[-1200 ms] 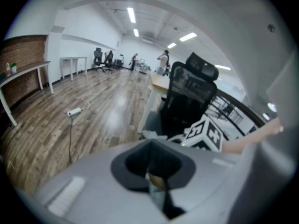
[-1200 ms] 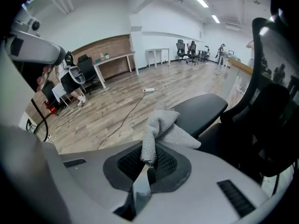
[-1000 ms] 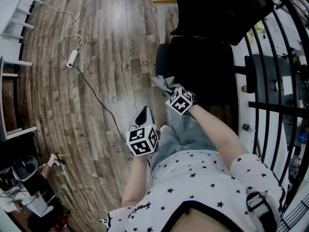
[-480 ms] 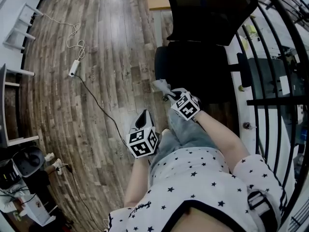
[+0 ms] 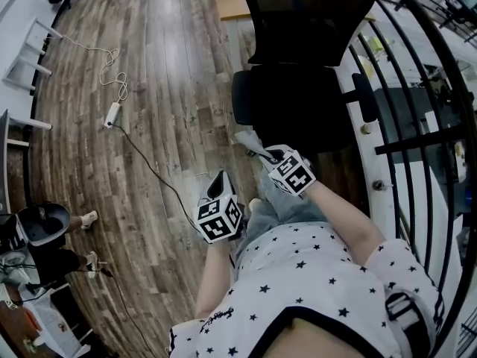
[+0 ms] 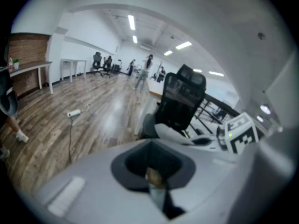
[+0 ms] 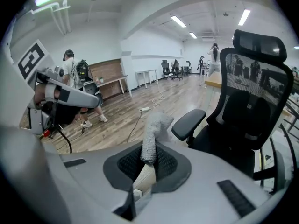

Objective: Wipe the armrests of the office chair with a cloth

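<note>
Head view: from above person point(image 5: 320, 289), facing steeply down; floor point(image 5: 164, 88) at left, office chair point(image 5: 298, 103) at top. Left gripper view: low, level, office chair point(image 6: 180, 104) at mid-distance, right hand-held gripper point(image 6: 210, 141) at right edge. Right gripper view: nearer office chair point(image 7: 247, 111), left hand-held gripper point(image 7: 91, 97) at left edge. All three share chair and power strip point(image 5: 112, 114) point(image 6: 74, 113) point(image 7: 145, 109)

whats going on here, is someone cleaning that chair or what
A person stands in front of a black office chair with a gripper in each hand. The right gripper is clamped on a grey cloth and holds it close to the chair's nearest armrest. The cloth does not seem to be touching the pad yet. The left gripper hangs lower over the wooden floor, jaws together with nothing in them. So wiping looks about to begin.
</note>
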Available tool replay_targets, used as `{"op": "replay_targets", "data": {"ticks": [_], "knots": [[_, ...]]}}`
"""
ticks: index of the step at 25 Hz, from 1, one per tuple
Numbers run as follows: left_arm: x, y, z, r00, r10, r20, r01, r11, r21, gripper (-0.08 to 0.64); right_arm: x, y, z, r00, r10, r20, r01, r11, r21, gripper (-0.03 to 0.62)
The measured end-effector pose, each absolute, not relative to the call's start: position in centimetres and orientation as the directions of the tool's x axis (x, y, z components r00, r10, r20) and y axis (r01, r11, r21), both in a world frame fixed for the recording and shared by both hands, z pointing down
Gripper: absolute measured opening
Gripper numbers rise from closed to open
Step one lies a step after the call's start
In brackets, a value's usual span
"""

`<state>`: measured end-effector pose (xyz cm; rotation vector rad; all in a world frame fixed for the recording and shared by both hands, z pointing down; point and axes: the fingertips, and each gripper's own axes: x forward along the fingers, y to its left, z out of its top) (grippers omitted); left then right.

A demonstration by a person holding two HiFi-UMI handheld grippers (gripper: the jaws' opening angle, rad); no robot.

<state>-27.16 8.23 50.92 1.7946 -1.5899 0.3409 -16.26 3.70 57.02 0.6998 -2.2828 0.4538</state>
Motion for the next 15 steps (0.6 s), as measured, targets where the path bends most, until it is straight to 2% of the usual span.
{"op": "replay_targets", "data": {"ticks": [7,15], "knots": [[-25.5,7.8,49.9,0.219,-0.777,0.590,-0.946,-0.021,0.324,0.006,-15.1,4.6,54.0,-0.640,-0.388,0.663,-0.601,0.790,-0.119,0.031],[-19.5,6.8,51.3,0.221,-0.791,0.570,-0.953,-0.051,0.299,0.006,-8.7,4.3,53.9,-0.653,-0.429,0.623,-0.601,0.795,-0.082,0.031]]}}
